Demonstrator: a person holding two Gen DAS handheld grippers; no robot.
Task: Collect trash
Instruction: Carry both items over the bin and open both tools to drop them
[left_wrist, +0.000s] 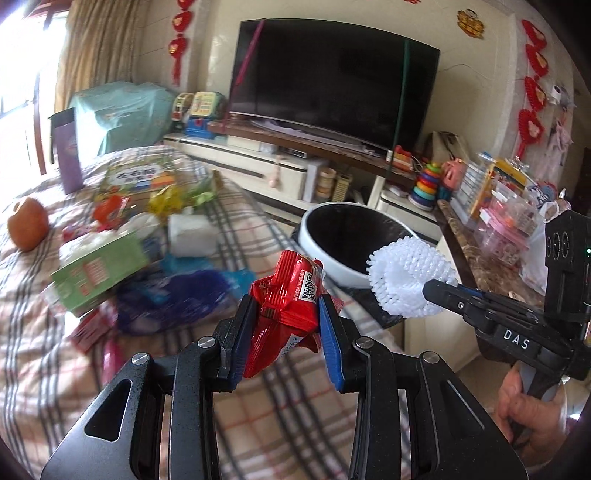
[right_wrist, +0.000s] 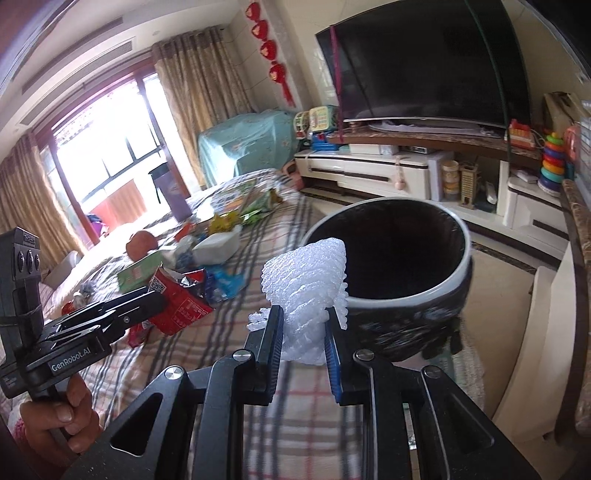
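Observation:
My left gripper is shut on a red snack wrapper and holds it above the plaid bed. The wrapper also shows in the right wrist view. My right gripper is shut on a white foam fruit net, just in front of the rim of the round trash bin. In the left wrist view the foam net hangs beside the bin, to the right of the wrapper. More litter lies on the bed: a green box, blue and purple bags, a white tissue pack.
The plaid bed carries an orange-brown fruit, a picture book and a purple box. A TV stands on a low cabinet behind the bin. A cluttered marble shelf lies on the right.

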